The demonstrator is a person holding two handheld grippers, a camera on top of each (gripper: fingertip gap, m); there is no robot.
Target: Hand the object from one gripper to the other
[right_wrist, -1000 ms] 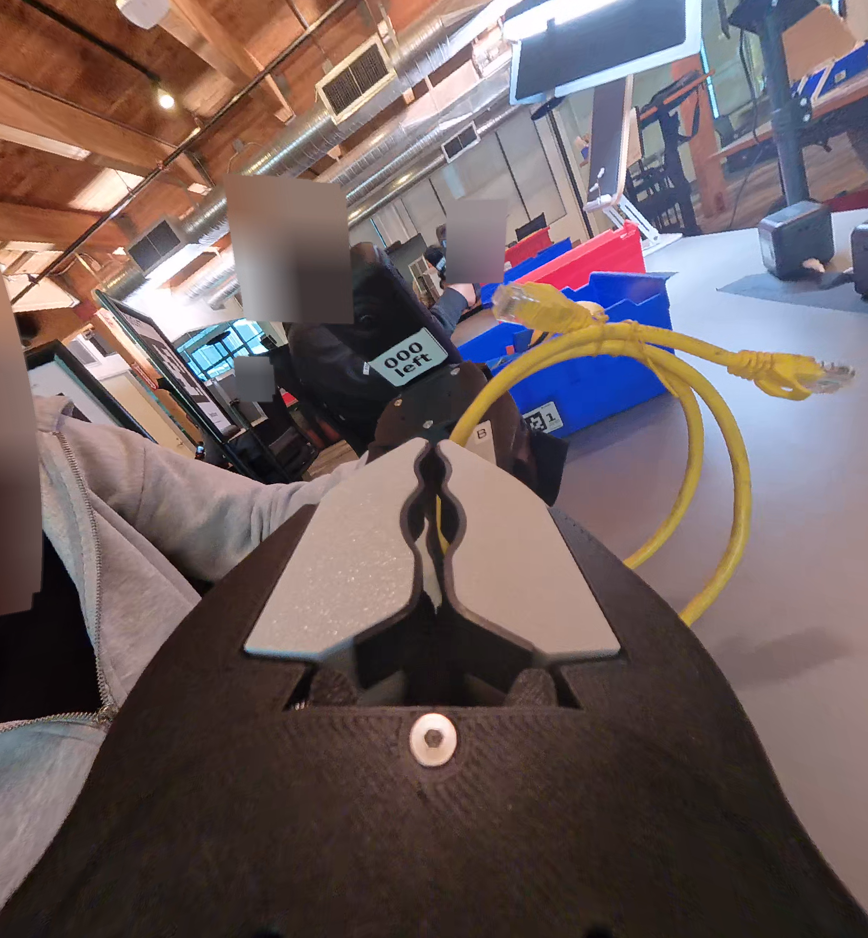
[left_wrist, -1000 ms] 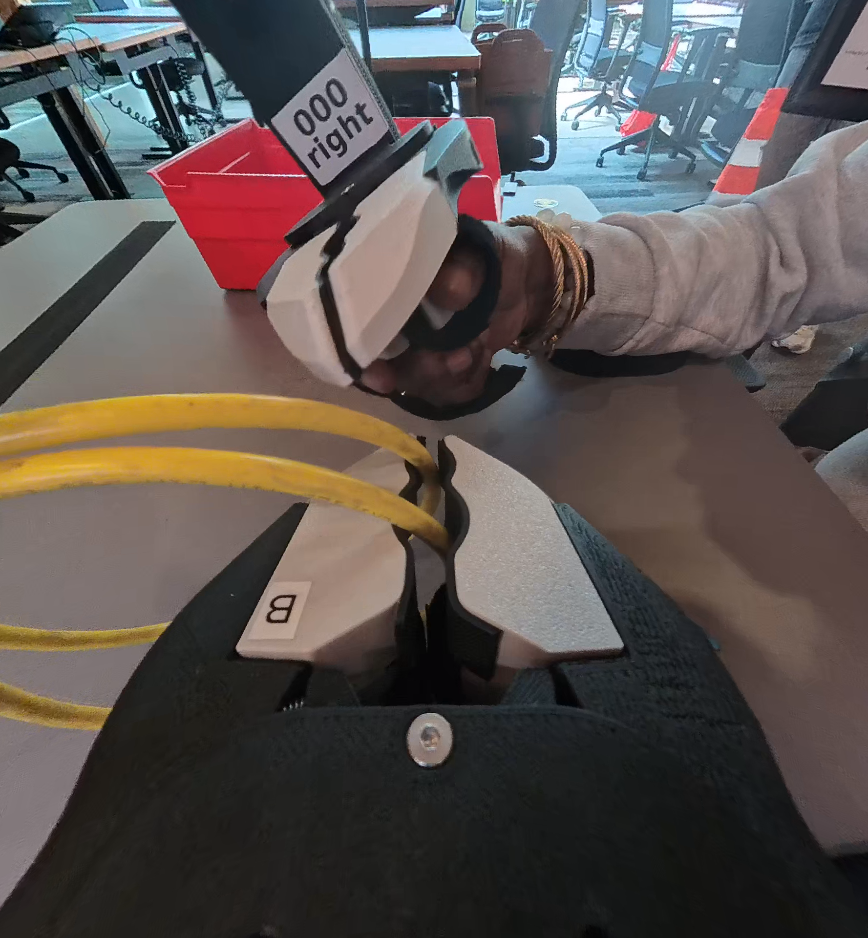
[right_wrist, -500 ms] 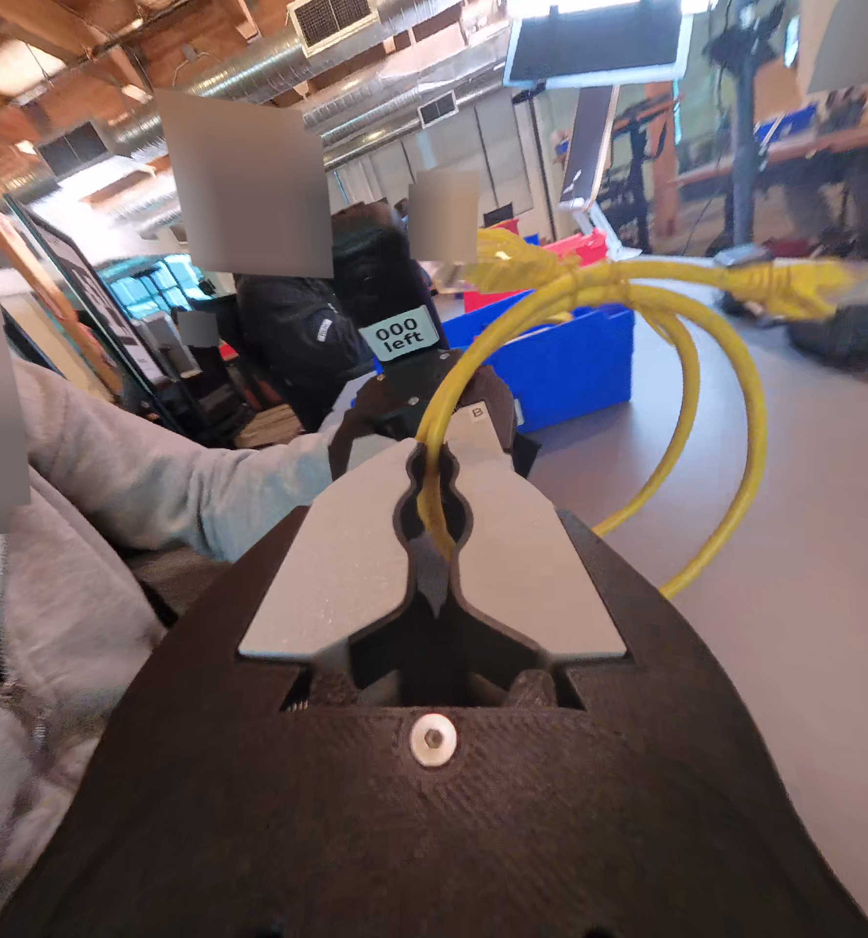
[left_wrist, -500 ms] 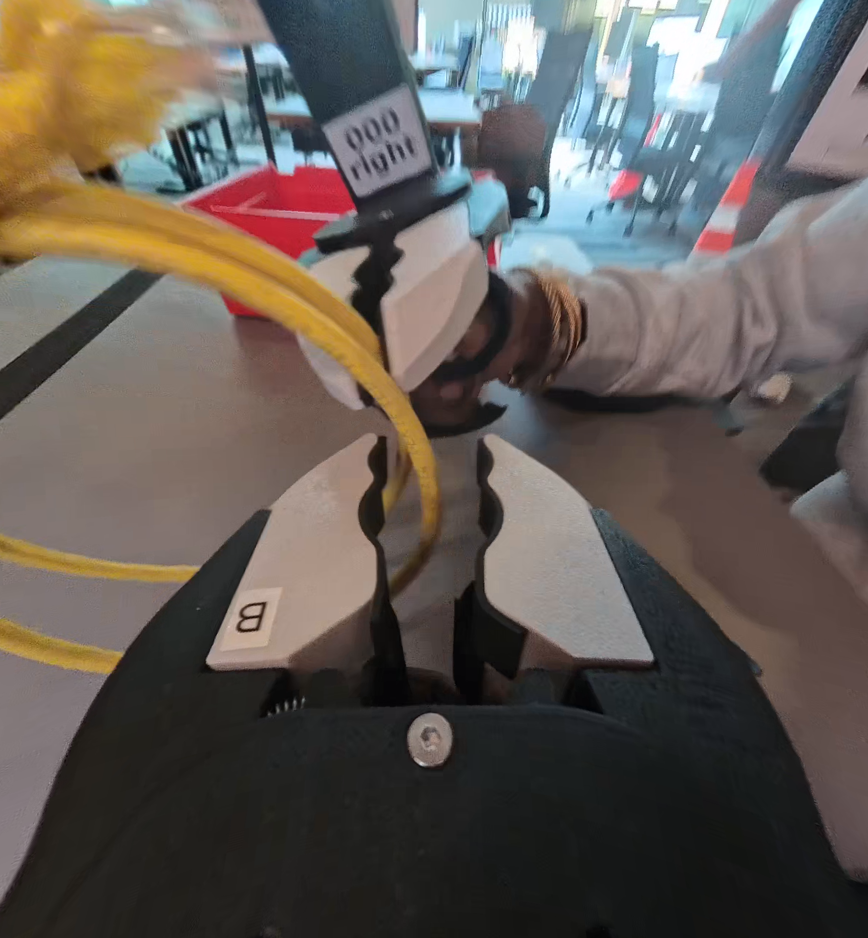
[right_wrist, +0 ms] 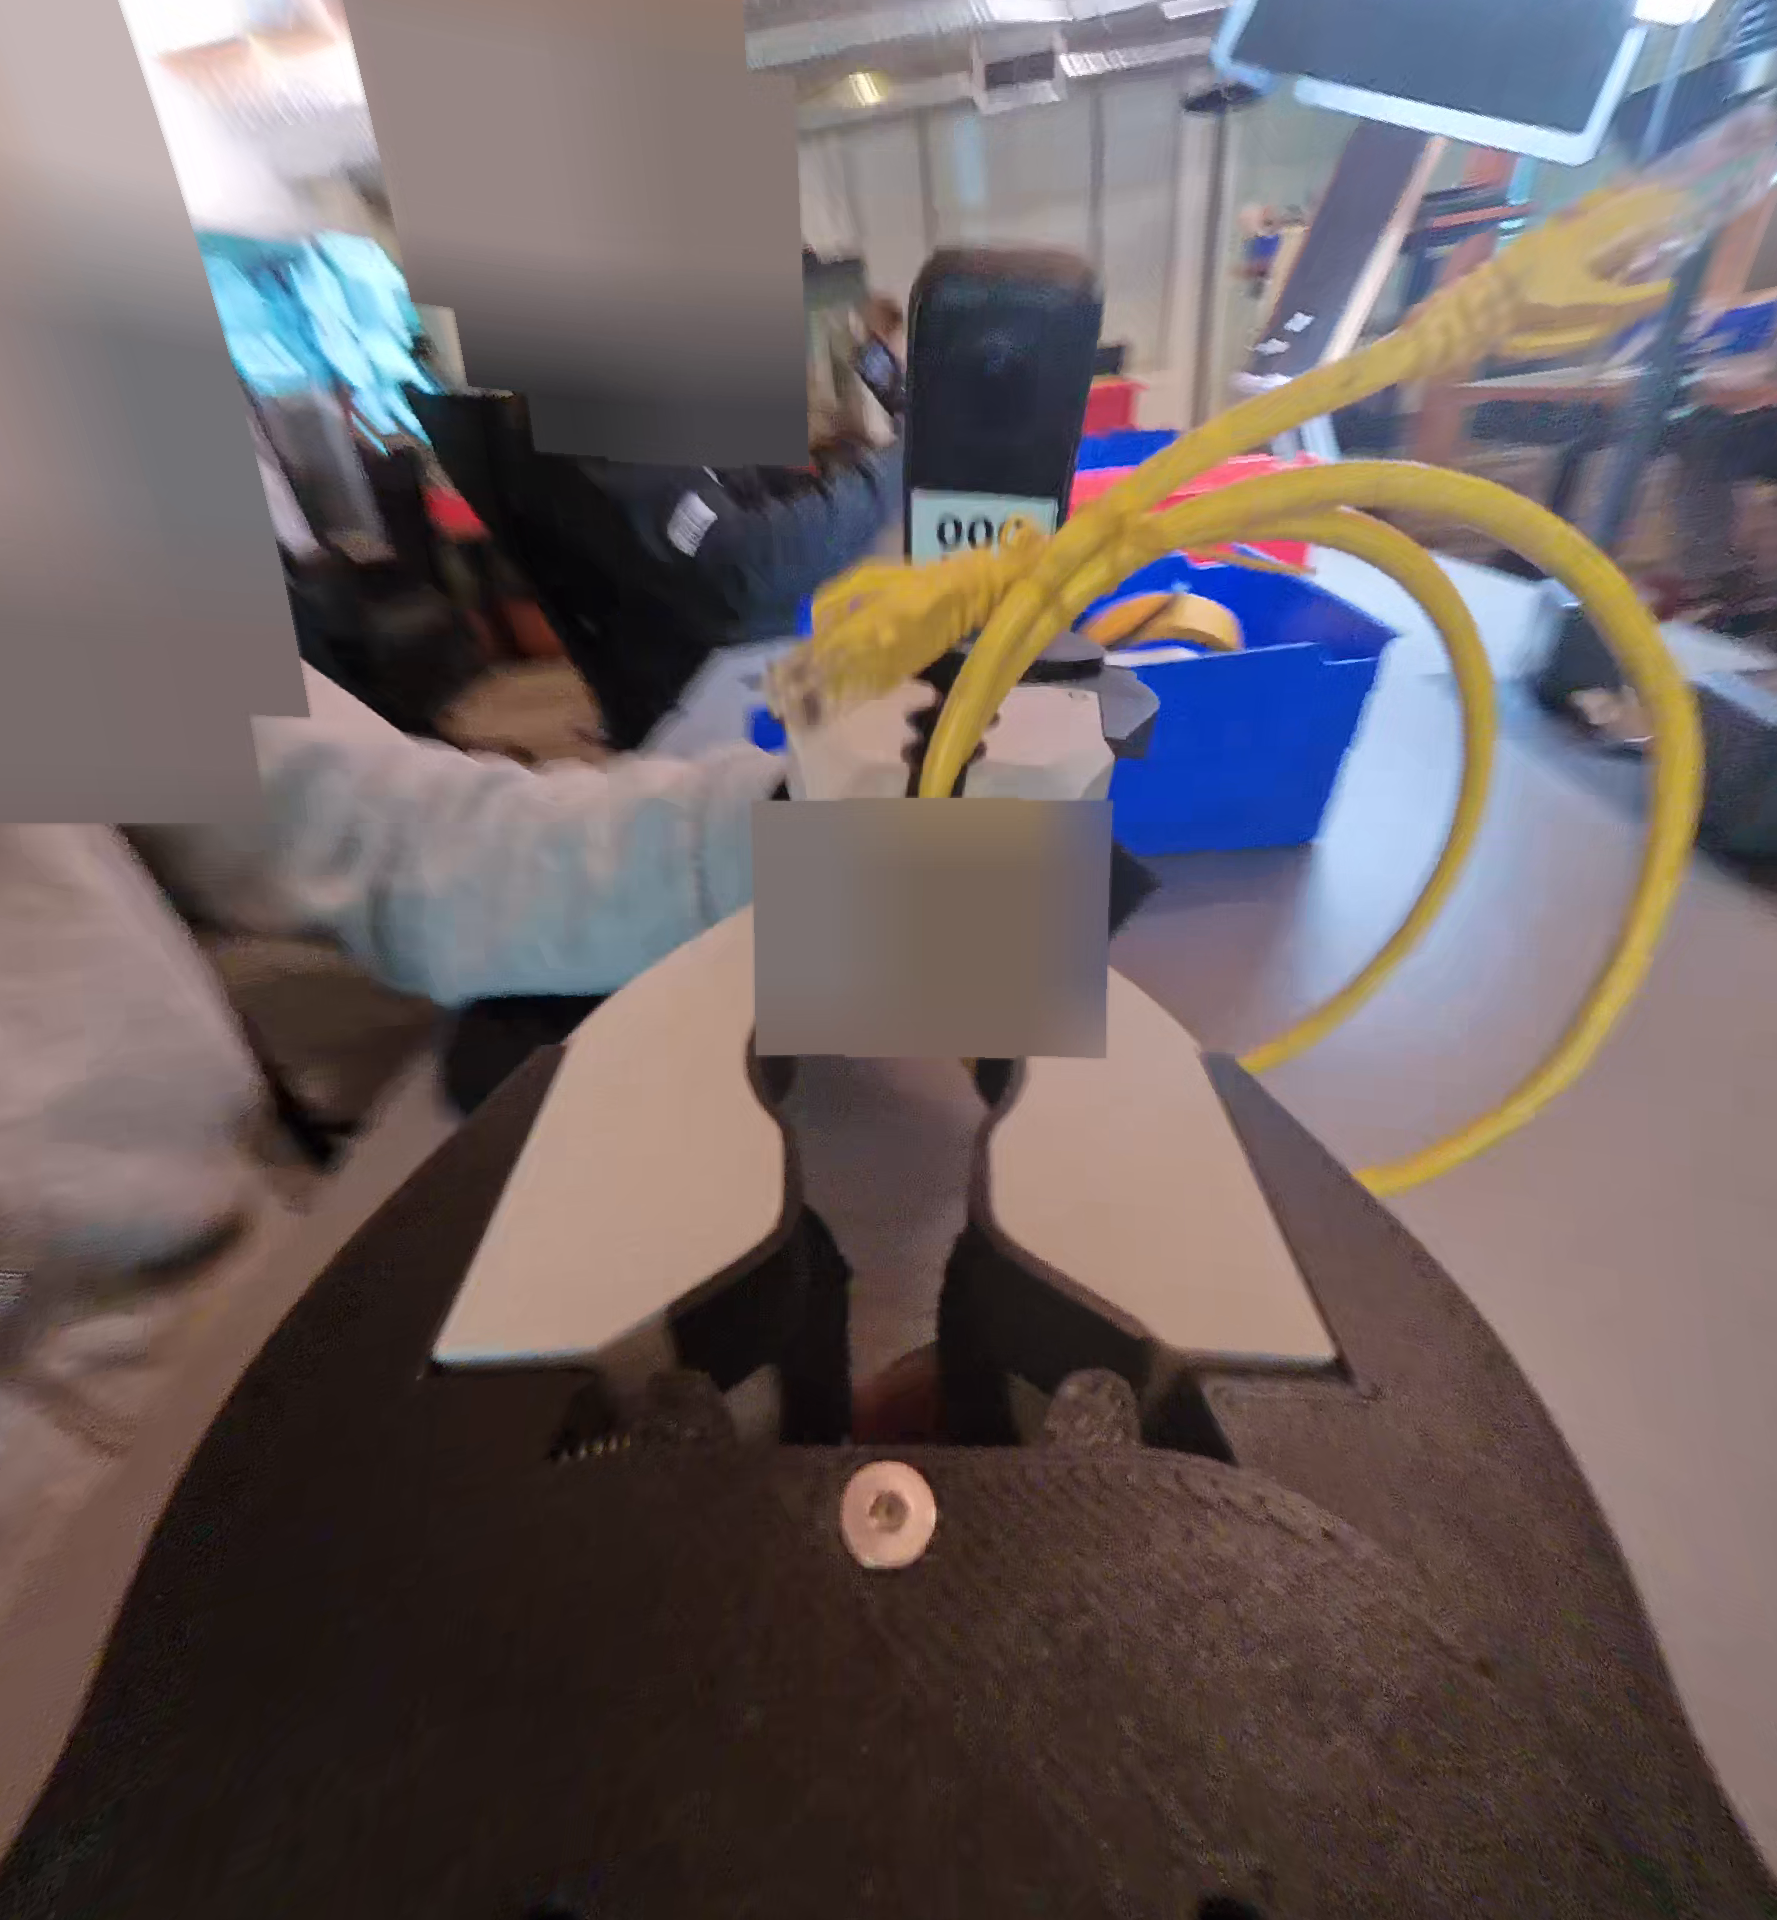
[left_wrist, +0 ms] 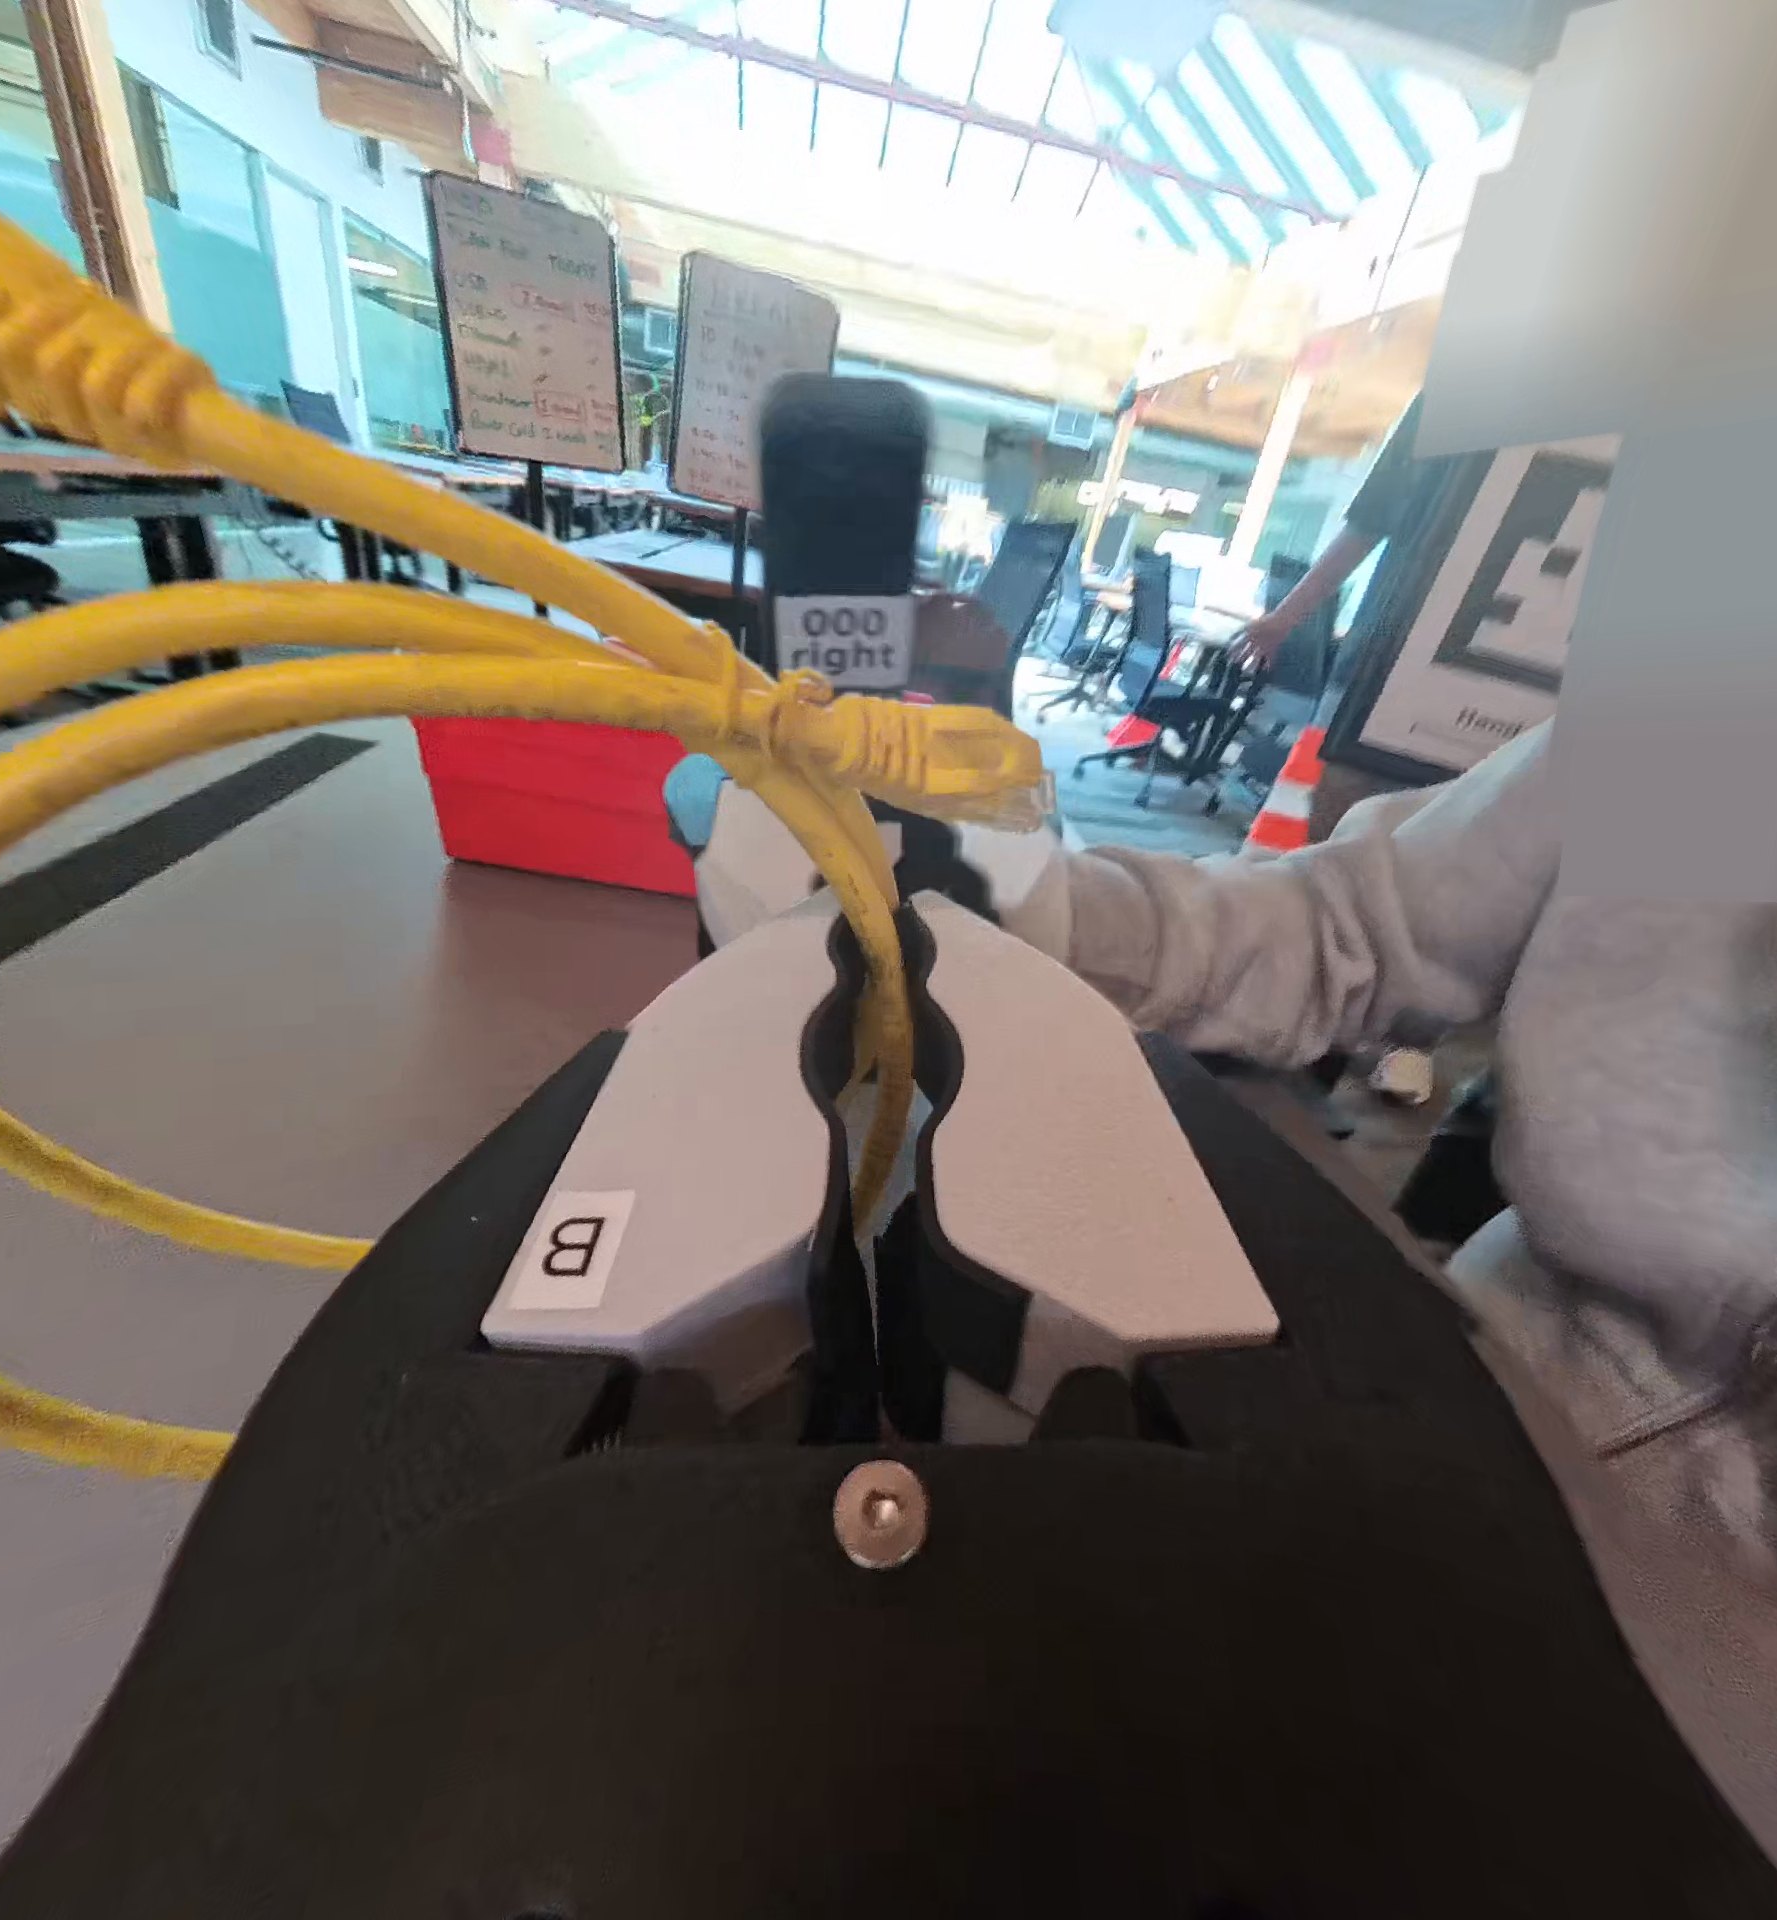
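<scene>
Facing each other, the left gripper point(left_wrist: 879, 997) pinches the yellow ethernet cable point(left_wrist: 427, 665) while the right gripper point(right_wrist: 889, 1122) gapes empty, nearby.

Left gripper point(left_wrist: 879, 940): black textured housing across lower frame, two pale grey fingers point(left_wrist: 718, 1132) with wavy black inner edges, silver screw point(left_wrist: 879, 1512) at centre, white lettered sticker point(left_wrist: 572, 1247) on left finger. Right gripper point(right_wrist: 889, 1070): same black housing, grey fingers point(right_wrist: 645, 1174), silver screw point(right_wrist: 886, 1512). Black upright handle point(left_wrist: 842, 499) with white label seen at frame centre. Light grey sleeve point(left_wrist: 1310, 935) worn, right of frame.
</scene>
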